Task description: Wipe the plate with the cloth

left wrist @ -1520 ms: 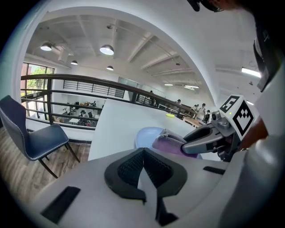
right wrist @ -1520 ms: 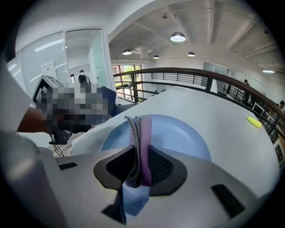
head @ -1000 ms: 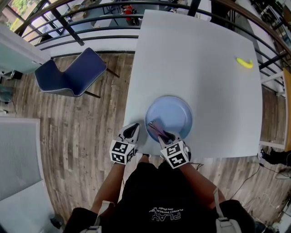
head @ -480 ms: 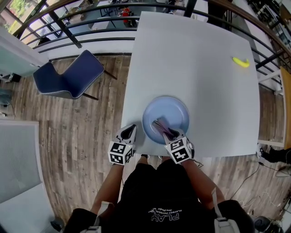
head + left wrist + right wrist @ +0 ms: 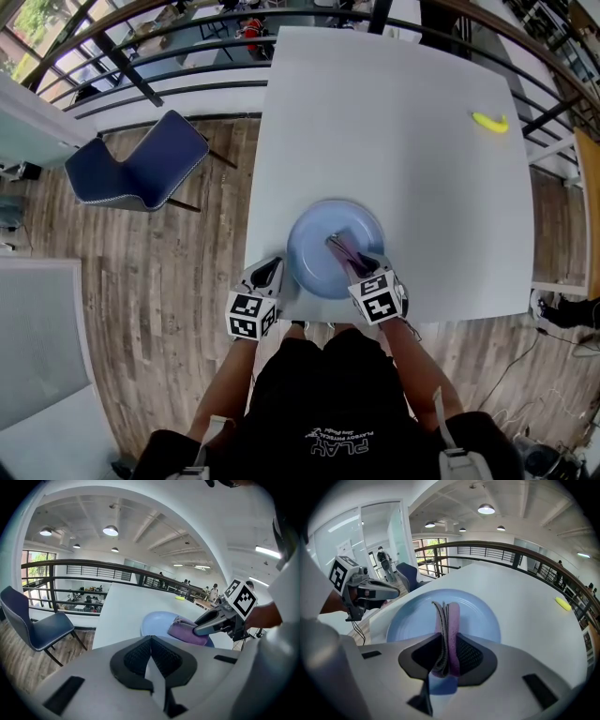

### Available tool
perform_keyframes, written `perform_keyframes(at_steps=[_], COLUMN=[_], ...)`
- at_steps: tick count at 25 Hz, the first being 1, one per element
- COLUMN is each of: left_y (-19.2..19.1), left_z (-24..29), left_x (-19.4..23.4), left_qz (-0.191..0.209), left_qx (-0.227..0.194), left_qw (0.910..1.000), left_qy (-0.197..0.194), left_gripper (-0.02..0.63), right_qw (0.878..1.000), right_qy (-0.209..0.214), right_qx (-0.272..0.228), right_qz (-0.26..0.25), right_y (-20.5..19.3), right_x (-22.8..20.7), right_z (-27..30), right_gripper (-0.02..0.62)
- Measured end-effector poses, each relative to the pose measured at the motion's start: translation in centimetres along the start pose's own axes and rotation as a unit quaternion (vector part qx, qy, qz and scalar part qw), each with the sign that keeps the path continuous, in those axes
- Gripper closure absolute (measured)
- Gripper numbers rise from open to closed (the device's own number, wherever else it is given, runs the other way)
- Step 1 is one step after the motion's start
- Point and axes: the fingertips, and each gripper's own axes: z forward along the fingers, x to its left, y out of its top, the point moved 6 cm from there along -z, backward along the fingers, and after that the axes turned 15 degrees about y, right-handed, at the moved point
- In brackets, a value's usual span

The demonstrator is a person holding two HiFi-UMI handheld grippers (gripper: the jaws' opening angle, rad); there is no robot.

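Jaws of the right gripper are clamped on the folded purple cloth, whose free end rests on the light-blue plate. In the head view the plate sits at the lower middle of the frame, on the near part of the white table, close to its near edge. The cloth lies over the plate's lower right part.

A second ago the cloth was over the plate's lower left part. It has since travelled rightward across the dish, and the right gripper has swung to the right with it.

The left gripper has its jaws together with nothing between them. It keeps its place just beside the plate's lower left rim, as before; whether it touches the rim cannot be told.

A yellow banana lies near the table's upper right corner, well apart from the plate. A blue chair stands on the wooden floor at the left of the frame.
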Motion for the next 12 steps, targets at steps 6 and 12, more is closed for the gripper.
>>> perform_keyframes(at_steps=[6,12], left_y=[0.4,0.8], left_z=[0.2,0.5], left_x=[-0.5,-1.2], left_qz=[0.029,0.027], left_qx=[0.003,0.006], left_qw=[0.9995,0.9996], left_qy=[0.008,0.007], left_gripper=[0.592,0.592], right_qw=[1.0,0.999], right_qy=[-0.025,-0.037], right_qx=[-0.002,-0.013], right_qz=[-0.002,0.006], right_y=[0.1,0.3], right_x=[-1.9,-3.6], right_z=[-0.8,-1.1], right_gripper=[0.492,0.492])
